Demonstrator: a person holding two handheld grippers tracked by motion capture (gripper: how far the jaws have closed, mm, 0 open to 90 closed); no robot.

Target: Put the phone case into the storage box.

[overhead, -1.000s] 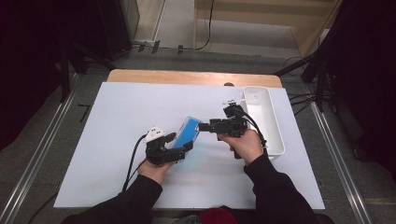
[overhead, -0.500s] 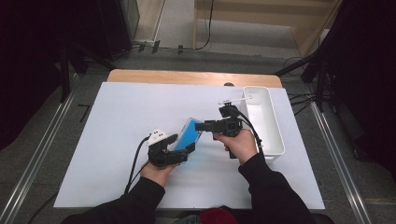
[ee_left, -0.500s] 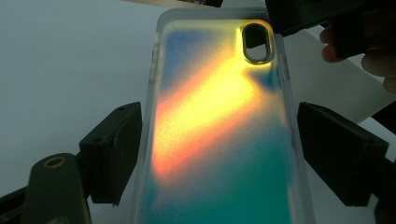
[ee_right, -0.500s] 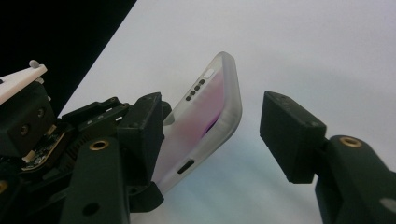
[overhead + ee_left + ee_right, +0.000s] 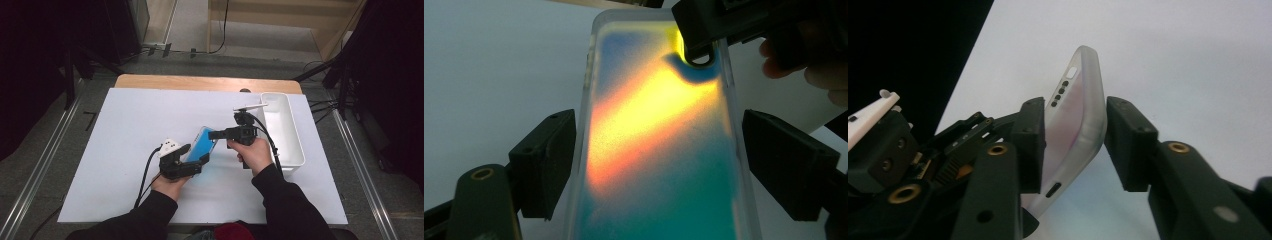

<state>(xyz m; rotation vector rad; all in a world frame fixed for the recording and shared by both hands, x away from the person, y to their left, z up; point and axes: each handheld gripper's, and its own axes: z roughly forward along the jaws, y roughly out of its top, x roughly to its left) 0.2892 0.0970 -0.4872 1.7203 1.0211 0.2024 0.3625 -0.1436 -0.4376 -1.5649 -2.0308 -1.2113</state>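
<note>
Left gripper [image 5: 197, 161] clamped; right gripper [image 5: 214, 134] jaws just closing.

Lab: white table [image 5: 125, 150], black curtains [image 5: 45, 45], floor cables [image 5: 220, 30].

Table [image 5: 200, 82]: light wood top, a strip bare along the far edge. White sheet [image 5: 125, 125] laid over nearly all of the top, reaching the near edge. White bin [image 5: 295, 145]: long, rectangular, open-topped, standing on the sheet at its right side, long axis running near to far. Table stands on grey floor [image 5: 45, 160].
</note>
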